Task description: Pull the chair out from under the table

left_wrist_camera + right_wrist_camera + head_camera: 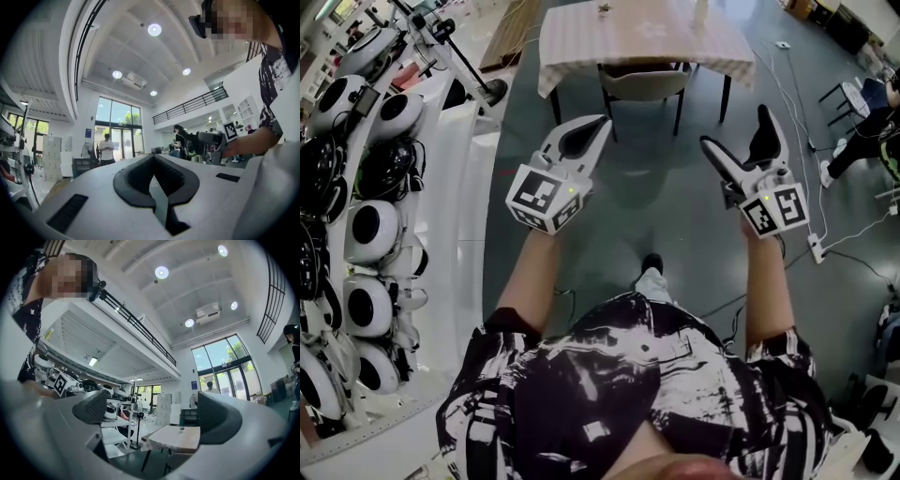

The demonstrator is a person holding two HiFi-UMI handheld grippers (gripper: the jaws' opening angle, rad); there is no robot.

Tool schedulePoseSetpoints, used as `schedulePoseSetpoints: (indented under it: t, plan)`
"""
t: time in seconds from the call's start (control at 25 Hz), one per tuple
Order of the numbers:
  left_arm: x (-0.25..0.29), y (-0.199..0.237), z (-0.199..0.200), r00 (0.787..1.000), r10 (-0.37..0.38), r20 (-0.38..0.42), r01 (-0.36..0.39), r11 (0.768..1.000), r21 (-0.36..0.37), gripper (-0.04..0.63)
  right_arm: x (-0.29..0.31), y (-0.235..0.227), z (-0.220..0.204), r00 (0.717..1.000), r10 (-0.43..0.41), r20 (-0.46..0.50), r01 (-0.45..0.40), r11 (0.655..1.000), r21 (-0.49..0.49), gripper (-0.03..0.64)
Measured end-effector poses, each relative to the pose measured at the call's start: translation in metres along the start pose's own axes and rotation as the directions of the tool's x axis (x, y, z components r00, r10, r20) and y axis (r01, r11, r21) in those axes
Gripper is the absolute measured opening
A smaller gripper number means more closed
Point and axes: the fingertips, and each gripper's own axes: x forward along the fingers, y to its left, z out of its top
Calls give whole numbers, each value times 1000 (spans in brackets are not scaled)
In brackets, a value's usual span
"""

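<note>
Shirt (609,375): black-and-white abstract print, short sleeves.
Footwear (650,277): apparently a pale shoe with a dark toe; indistinct.
Left gripper (598,127): white shell, black-lined.
Right gripper (734,128): same finish.
Marker cubes (546,197): black-and-white squares, one per gripper.

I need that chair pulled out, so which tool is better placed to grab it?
Right, likely: the right tool is open and its view faces the table and chair. The left tool is shut and its view shows neither.
</note>
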Motion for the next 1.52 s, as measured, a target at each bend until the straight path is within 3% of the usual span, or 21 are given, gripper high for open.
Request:
schedulePoseSetpoints:
  t: [0.36, 0.84, 1.2, 1.52]
  plan:
    - [134, 44, -10, 999, 50, -12, -50, 999, 4, 2, 60, -115, -38, 997, 79, -13, -79, 996, 29, 575]
    - [207, 107, -65, 996, 68, -62, -70, 997, -35, 2, 135, -180, -102, 991, 121, -63, -118, 992, 51, 575]
    - [264, 212, -102, 999, 32, -32, -34, 997, -63, 2, 237, -213, -165, 986, 114, -124, -111, 993, 33, 575]
    - [305, 322, -135, 999, -14, -33, 11, 995, -100, 2, 342, -243, -249, 961, 119, -251, -107, 992, 59, 575]
